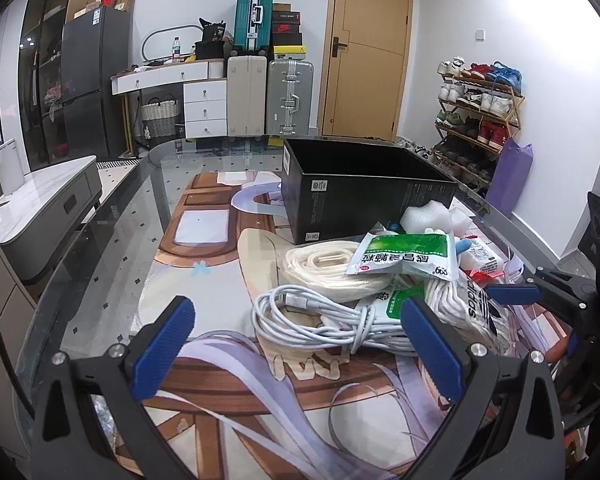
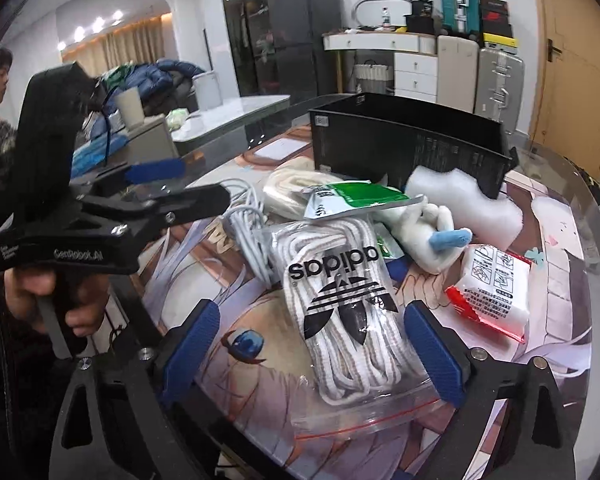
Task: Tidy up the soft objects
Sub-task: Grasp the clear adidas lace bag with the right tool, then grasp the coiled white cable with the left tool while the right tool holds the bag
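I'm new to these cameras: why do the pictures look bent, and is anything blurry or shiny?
Both views: fisheye bends straight lines, dark corners. Left wrist view: the door bows; the glass table mirrors the room. Right wrist view: left gripper slightly soft, glare on the adidas bag.

My left gripper hangs with its blue-padded jaws spread wide over the glass-topped table. Just in front of the open black cardboard box I see a coiled white charging cable, a cream rope bundle and a green-and-white foil sachet.
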